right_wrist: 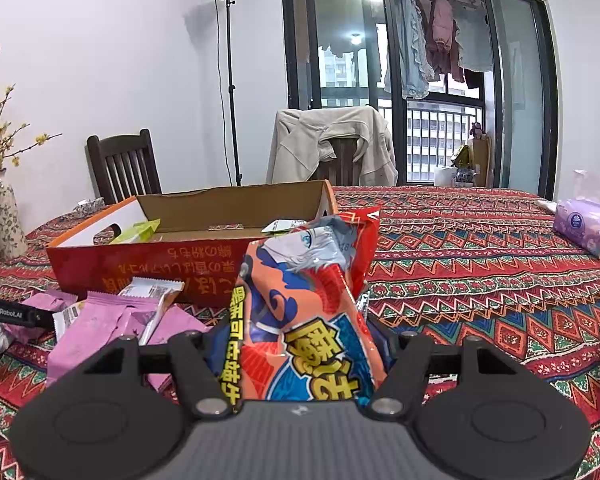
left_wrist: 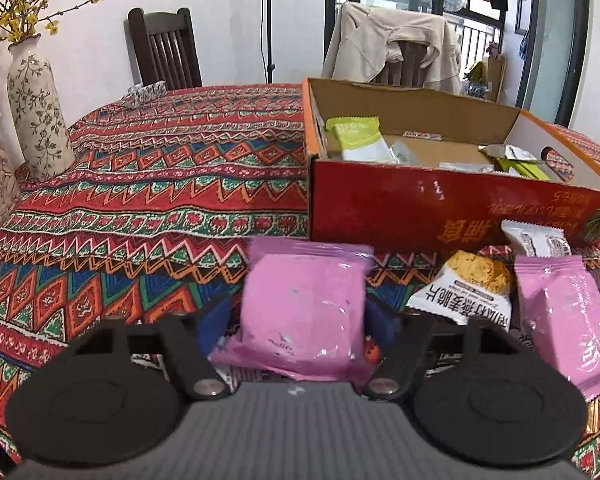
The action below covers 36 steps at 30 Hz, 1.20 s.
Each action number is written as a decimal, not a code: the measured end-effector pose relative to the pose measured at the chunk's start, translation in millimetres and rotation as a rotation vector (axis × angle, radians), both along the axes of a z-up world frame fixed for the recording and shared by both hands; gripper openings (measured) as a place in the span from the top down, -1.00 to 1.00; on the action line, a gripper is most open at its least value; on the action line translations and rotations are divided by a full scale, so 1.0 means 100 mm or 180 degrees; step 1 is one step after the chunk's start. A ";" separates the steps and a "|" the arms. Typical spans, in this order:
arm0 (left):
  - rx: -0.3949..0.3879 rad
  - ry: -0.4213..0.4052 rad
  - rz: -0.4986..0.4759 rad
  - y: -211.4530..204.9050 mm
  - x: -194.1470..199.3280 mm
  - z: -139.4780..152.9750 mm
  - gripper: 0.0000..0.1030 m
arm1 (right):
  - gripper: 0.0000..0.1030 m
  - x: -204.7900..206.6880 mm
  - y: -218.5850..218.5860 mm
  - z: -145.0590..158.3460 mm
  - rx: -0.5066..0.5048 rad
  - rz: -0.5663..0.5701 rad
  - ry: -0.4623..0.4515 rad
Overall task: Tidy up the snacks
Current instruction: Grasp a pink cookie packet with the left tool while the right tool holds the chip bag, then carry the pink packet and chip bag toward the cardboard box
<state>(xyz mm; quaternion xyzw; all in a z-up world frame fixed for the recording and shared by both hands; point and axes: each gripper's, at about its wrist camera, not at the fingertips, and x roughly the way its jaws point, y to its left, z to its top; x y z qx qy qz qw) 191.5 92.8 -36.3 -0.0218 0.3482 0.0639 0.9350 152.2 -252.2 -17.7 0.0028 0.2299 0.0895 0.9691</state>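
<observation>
Snacks: pink packet (left_wrist: 304, 304) left view, orange bag (right_wrist: 300, 320) right.

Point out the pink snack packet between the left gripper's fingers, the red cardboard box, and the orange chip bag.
Pink snack packet (left_wrist: 304, 300), left wrist view, centre of wrapper.
Red cardboard box (left_wrist: 400, 204), left wrist view, front wall.
Orange chip bag (right_wrist: 300, 320), right wrist view, printed front.

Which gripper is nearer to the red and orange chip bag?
Right. The right gripper has the chip bag between its jaws; the left gripper is away from it, closed around a pink packet.
</observation>
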 end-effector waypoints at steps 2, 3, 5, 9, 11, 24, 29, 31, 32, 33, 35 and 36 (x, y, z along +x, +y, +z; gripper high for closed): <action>-0.0030 -0.0029 0.0049 0.02 -0.03 0.01 -0.22 | -0.26 0.00 0.00 0.00 0.0000 0.0000 0.0000; -0.0043 -0.0049 0.0061 0.02 -0.03 0.02 -0.22 | -0.26 0.00 0.00 0.00 0.0002 0.0001 -0.0002; -0.0055 -0.0102 0.0099 0.04 -0.07 0.04 -0.22 | -0.26 0.00 0.00 0.00 -0.0002 0.0007 0.0001; -0.0128 -0.0256 0.0153 0.05 -0.16 0.12 -0.22 | -0.26 0.00 0.01 0.00 -0.0008 0.0017 -0.0016; -0.0161 -0.0368 0.0150 0.04 -0.23 0.17 -0.22 | -0.26 -0.01 0.00 0.00 -0.0004 0.0017 -0.0029; -0.0274 -0.0968 0.0097 -0.15 -0.55 0.52 -0.22 | -0.26 -0.12 0.00 0.02 -0.0017 0.0047 -0.0171; -0.0301 -0.1104 0.0014 -0.26 -0.55 0.66 -0.22 | -0.25 -0.10 0.01 0.09 -0.0019 0.0061 -0.0224; -0.0302 -0.1141 -0.0021 -0.30 -0.53 0.69 -0.22 | -0.25 -0.09 0.00 0.15 -0.0013 0.0064 -0.0280; -0.0308 -0.1158 -0.0037 -0.33 -0.52 0.71 -0.22 | -0.25 -0.08 0.00 0.19 -0.0010 0.0065 -0.0307; -0.0314 -0.1178 -0.0051 -0.35 -0.51 0.73 -0.22 | -0.25 -0.07 0.00 0.23 -0.0008 0.0066 -0.0340; -0.0334 -0.1205 -0.0079 -0.40 -0.47 0.77 -0.22 | -0.25 -0.03 0.00 0.30 -0.0005 0.0066 -0.0395; -0.0345 -0.1219 -0.0092 -0.43 -0.45 0.78 -0.22 | -0.25 0.00 0.00 0.33 -0.0005 0.0070 -0.0422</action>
